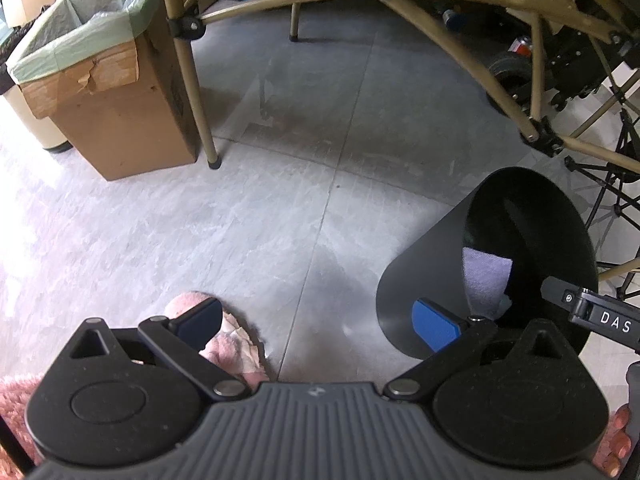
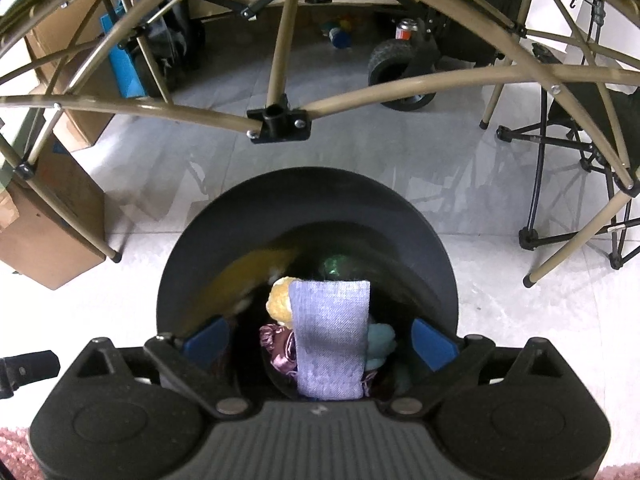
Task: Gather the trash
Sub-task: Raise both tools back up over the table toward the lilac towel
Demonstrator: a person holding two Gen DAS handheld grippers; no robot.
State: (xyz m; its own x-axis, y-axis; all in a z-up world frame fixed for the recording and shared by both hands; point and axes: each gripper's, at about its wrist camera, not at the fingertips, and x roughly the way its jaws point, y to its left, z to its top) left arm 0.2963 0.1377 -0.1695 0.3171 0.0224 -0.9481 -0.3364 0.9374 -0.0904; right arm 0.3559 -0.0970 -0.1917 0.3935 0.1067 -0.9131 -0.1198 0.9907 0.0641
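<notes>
One blurred yellow item (image 2: 256, 276) inside bin (image 2: 400, 208)

matt dark plastic bin (image 2: 308, 216) holds a woven lilac cloth (image 2: 330, 340) with shiny satin fabric (image 2: 276, 344) at its nine o'clock. the floor (image 1: 280, 208) is smooth grey tile; the cardboard box (image 1: 120, 120) is rough, torn, lined with thin plastic film.

Bare floor (image 1: 280, 208) lies open ahead, hemmed by the cardboard box (image 1: 120, 120), table legs (image 1: 192, 80) and black bin (image 1: 500, 260).
</notes>
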